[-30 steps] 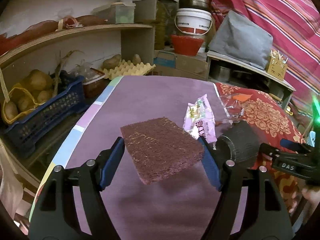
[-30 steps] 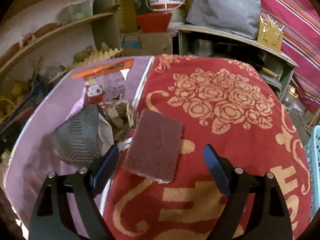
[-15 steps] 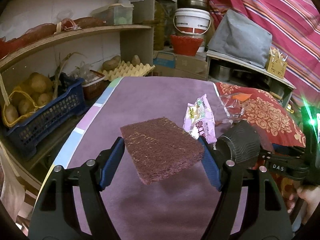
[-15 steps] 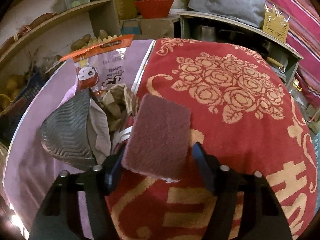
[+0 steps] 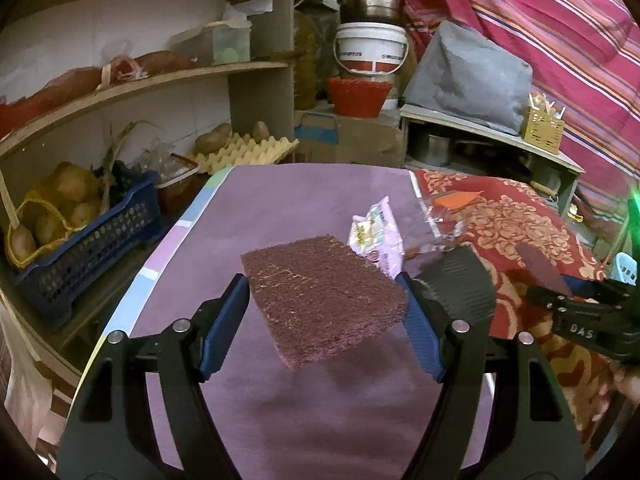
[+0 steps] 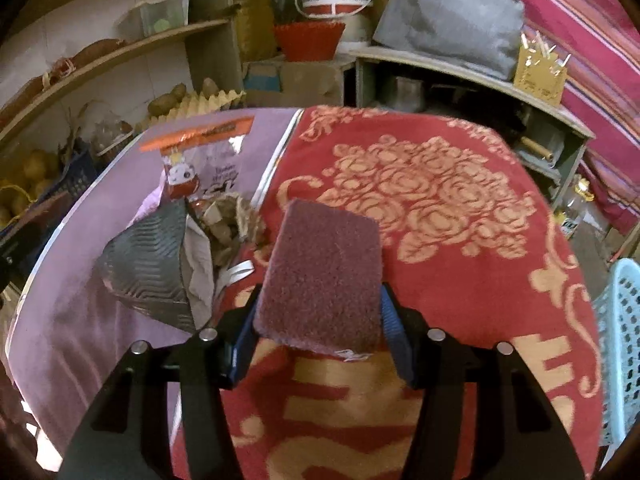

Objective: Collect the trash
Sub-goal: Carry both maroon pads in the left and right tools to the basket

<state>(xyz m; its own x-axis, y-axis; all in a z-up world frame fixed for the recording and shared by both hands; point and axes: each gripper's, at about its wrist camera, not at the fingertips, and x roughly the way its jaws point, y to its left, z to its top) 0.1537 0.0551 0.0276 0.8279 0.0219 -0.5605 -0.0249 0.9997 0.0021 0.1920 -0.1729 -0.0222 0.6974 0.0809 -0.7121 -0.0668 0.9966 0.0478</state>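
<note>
A maroon scouring pad (image 5: 324, 300) is clamped flat by its side edges between the left jaws, raised above the purple desk (image 5: 280, 208). A second maroon pad (image 6: 322, 280) is pinched the same way in the right jaws, over the red patterned cloth (image 6: 460, 240). Farther left lies a heap of trash: a dark ribbed bag (image 6: 148, 268) holding crumpled brown paper (image 6: 226, 224), a clear wrapper with an orange strip (image 6: 200, 156), and a pink packet (image 5: 374, 236) beside it.
</note>
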